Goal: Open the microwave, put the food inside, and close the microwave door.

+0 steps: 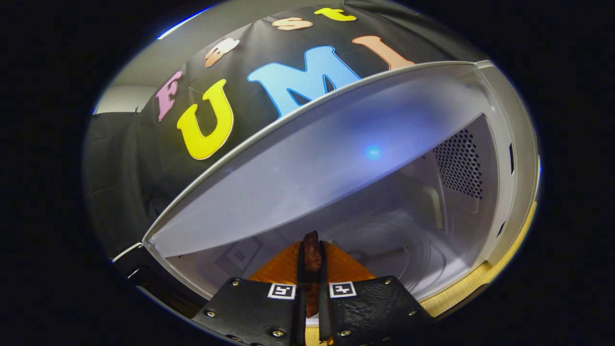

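We find the gripper with its fingers drawn nearly together, clamped on a dark reddish-brown piece of food that stands upright between them. The food sits at the mouth of the microwave, whose white cavity lies open beyond it. An orange surface shows just behind the food, low in the cavity opening.

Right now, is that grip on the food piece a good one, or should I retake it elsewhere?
Keep it. The gripper pinches the thin dark-brown food piece on its flat sides, from the near end, lengthwise; its tip points into the open microwave. A slim upright slab suits side pinching.
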`<act>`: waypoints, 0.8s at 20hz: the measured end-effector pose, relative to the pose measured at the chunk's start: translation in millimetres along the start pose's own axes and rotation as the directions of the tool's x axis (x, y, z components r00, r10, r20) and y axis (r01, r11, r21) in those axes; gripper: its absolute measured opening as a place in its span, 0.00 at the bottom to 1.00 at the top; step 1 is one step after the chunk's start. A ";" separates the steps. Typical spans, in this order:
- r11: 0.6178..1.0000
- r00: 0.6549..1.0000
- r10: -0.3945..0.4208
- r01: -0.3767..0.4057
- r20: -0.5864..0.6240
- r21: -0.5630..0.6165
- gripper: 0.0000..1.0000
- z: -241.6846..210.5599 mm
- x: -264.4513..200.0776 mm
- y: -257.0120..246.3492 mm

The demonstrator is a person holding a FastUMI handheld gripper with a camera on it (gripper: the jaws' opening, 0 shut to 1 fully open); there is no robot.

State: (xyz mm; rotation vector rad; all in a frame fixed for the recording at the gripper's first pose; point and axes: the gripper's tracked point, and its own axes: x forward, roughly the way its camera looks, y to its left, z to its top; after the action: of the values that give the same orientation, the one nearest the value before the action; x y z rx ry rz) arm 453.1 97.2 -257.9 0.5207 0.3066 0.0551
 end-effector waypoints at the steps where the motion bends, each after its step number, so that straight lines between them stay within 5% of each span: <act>1: 1.000 1.000 -0.005 0.005 0.009 -0.005 0.11 -1.0 3.4 -0.2; 5: 0.998 0.998 -0.039 0.042 0.046 -0.056 0.20 -4.9 11.2 -13.0; 9: 0.981 0.988 -0.148 0.154 0.051 -0.122 0.53 -2.3 14.6 -47.2; 14: 0.971 0.987 -0.155 0.161 0.048 -0.176 0.96 3.0 0.1 -43.7; 16: 0.966 0.987 -0.149 0.157 0.055 -0.205 0.96 9.2 -13.3 -35.3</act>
State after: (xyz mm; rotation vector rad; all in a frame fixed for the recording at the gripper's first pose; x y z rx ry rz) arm 442.4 60.4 -264.3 0.2875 0.2983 -0.0725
